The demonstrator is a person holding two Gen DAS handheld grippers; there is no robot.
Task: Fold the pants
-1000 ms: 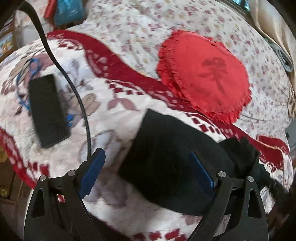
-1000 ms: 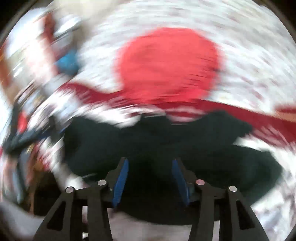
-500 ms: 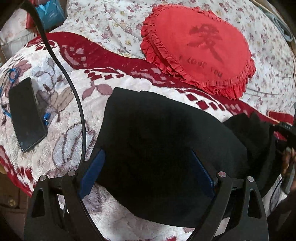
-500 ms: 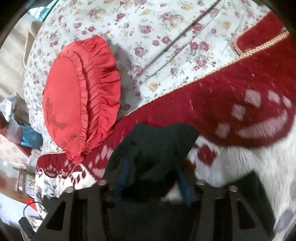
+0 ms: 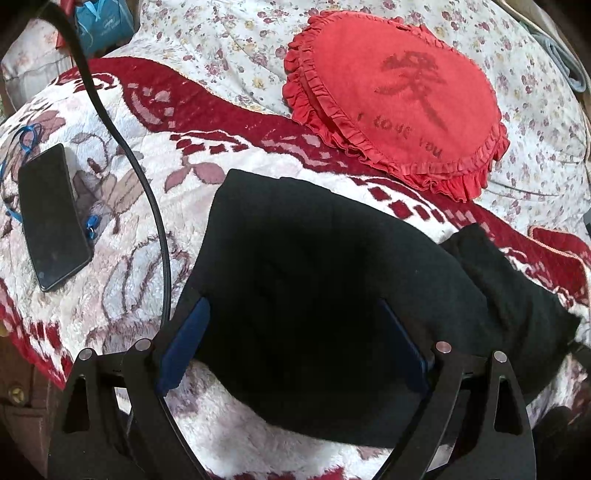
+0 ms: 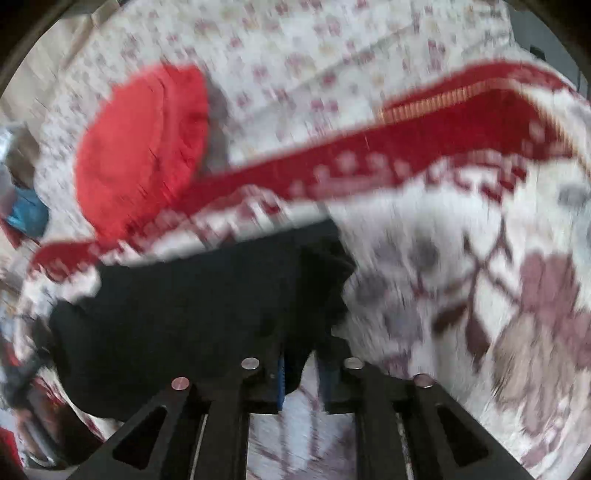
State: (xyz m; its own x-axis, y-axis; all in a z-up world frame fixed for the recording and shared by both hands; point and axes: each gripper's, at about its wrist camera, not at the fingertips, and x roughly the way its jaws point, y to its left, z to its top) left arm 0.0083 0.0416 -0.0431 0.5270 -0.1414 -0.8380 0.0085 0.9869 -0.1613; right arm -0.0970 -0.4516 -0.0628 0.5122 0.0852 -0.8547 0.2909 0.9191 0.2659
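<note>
The black pants (image 5: 314, 280) lie folded in a thick bundle on the white and red blanket (image 5: 122, 236). My left gripper (image 5: 291, 343) is open, its blue-padded fingers spread over the near edge of the bundle. In the blurred right wrist view the pants (image 6: 192, 306) lie at lower left. My right gripper (image 6: 299, 376) has its fingers close together, pinching a fold of the black cloth at the bundle's right end.
A red frilled heart pillow (image 5: 399, 96) lies behind the pants on a floral sheet (image 5: 221, 44). A black phone (image 5: 51, 218) lies at the left, with a black cable (image 5: 147, 192) curving past it. A blue bag (image 5: 99, 22) sits at the far left.
The left gripper has moved closer over the pants and stayed open. The right gripper has swung around, its fingers have narrowed on the cloth, and its view is blurred by motion.
</note>
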